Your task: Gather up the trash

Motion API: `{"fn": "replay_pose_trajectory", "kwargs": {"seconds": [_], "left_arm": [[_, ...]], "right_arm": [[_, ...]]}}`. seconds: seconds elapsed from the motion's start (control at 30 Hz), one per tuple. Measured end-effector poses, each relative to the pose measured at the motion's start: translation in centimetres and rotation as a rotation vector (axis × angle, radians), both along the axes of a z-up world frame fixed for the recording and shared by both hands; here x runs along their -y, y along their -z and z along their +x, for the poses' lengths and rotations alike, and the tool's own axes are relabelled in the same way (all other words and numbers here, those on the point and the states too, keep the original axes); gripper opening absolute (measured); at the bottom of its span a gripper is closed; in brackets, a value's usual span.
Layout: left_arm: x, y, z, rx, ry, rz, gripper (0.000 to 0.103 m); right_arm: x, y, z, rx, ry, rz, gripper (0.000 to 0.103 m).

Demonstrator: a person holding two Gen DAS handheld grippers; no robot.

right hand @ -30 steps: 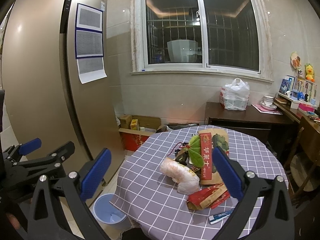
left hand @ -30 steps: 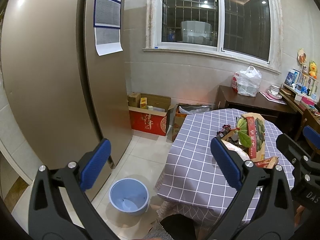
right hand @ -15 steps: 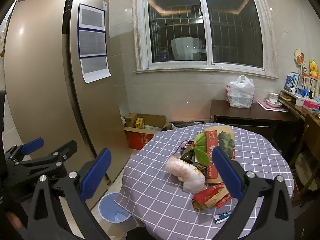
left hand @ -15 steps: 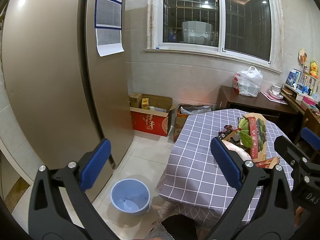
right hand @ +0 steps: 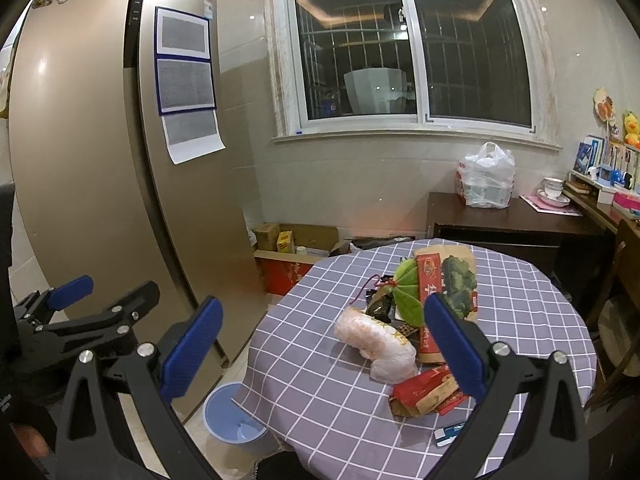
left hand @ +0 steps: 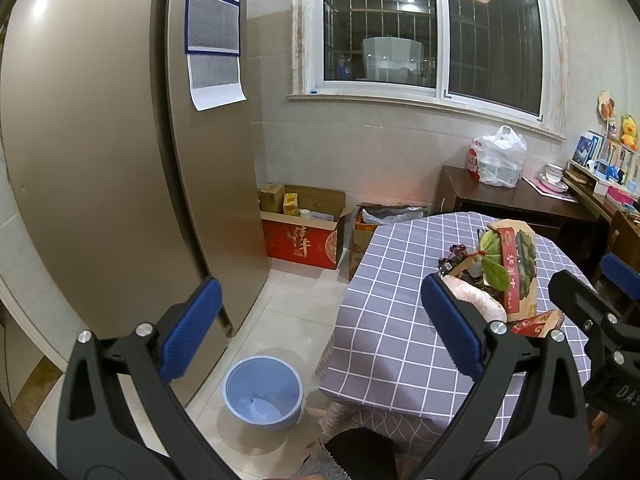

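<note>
Trash lies in a heap on the round table (right hand: 320,392) with a grey checked cloth: a white plastic bag (right hand: 376,340), a red wrapper (right hand: 424,394), a brown paper package with green leaves (right hand: 452,280), and a small blue-white item (right hand: 448,434). The same heap shows in the left wrist view, with the plastic bag (left hand: 484,304) and package (left hand: 516,260). A light blue bin (left hand: 262,392) stands on the floor left of the table, also the bin (right hand: 232,420). My left gripper (left hand: 320,332) is open above the floor. My right gripper (right hand: 324,352) is open over the table, holding nothing.
A tall gold fridge (left hand: 100,160) stands at the left. Cardboard boxes (left hand: 302,232) sit on the floor under the window. A dark sideboard (right hand: 516,216) carries a white shopping bag (right hand: 486,178). A wooden chair (right hand: 616,312) stands at the right.
Both views have shifted slightly rightward and forward; the table and trash sit a little further right and nearer. Both grippers stay open and empty.
</note>
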State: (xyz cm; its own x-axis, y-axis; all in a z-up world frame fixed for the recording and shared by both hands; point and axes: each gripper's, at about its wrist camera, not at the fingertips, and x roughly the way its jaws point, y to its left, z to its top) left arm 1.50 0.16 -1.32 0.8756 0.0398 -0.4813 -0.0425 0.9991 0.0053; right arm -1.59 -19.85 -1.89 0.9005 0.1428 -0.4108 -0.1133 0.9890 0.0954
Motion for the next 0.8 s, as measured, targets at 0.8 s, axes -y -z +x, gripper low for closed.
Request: {"fn": "replay_pose_trajectory", "kwargs": {"seconds": [0.8], "left_arm": [[12.8,10.5,11.5,-0.313,0.230,-0.172,0.097]], "right_arm": [[15.2,11.9,3.9,-0.230,0.379,0.055,0.098]]}}
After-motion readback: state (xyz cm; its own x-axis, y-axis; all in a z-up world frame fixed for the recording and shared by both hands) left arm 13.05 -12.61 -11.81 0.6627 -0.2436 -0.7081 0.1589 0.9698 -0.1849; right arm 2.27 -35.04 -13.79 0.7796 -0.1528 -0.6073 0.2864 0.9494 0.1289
